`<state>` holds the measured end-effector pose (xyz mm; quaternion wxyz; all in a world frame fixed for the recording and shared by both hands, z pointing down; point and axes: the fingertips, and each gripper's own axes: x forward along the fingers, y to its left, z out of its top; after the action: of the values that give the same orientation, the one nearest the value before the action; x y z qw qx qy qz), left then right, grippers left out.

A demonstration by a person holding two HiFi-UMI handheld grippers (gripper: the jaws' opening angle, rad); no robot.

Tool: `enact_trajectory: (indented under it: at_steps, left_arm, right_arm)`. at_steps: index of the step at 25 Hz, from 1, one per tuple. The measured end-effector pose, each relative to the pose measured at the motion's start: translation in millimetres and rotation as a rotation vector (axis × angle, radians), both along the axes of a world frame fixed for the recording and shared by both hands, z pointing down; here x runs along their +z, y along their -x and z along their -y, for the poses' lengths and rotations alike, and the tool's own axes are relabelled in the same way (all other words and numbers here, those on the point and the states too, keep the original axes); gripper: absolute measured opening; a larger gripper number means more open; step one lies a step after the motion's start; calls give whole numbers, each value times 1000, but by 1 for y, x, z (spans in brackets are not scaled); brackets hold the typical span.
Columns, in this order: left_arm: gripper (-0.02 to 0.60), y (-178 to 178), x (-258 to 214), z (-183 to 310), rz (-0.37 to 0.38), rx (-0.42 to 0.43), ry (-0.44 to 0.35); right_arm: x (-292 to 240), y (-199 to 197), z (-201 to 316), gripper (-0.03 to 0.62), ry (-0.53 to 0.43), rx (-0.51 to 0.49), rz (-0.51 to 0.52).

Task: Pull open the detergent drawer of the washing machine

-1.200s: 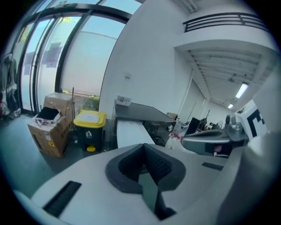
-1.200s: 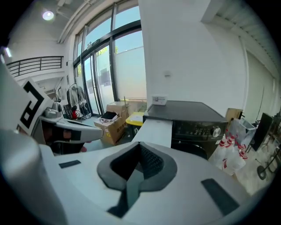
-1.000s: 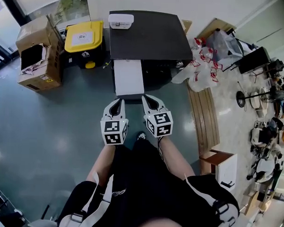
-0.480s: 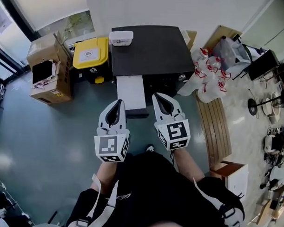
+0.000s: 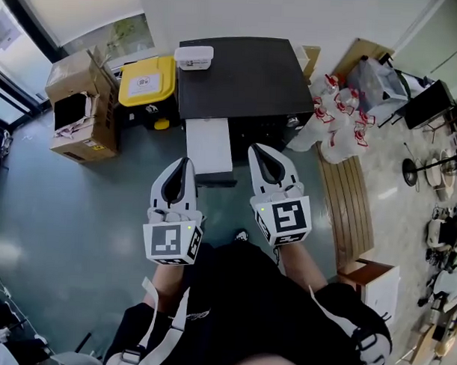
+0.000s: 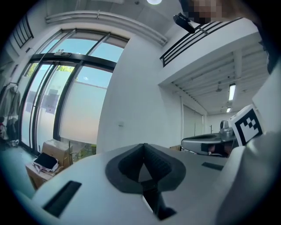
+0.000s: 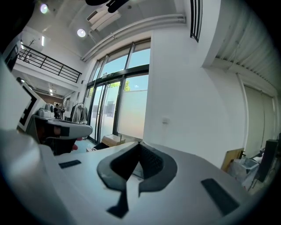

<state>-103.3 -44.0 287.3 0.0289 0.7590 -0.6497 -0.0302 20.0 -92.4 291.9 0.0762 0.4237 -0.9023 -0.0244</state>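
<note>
Head view: detergent drawer (image 5: 209, 146) lengthwise out from washing machine (image 5: 243, 74), toward person.

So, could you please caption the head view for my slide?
Left tongs and right tongs, shut and empty, held before the black washing machine with its white drawer out.

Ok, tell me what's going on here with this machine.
A person faces the black-topped washing machine, holding the left gripper and right gripper out in front, both shut and empty. Neither touches the machine. A white drawer sticks out from its front, apparently already pulled open.
</note>
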Motion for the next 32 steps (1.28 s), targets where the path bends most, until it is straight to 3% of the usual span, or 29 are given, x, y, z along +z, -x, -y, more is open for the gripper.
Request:
enact_trajectory:
  at_steps: [32]
  left_arm:
    - [21,-5,-14,-15,-1,29,-17]
  right_arm:
    - [-9,-8,-14,8,-49,32,6]
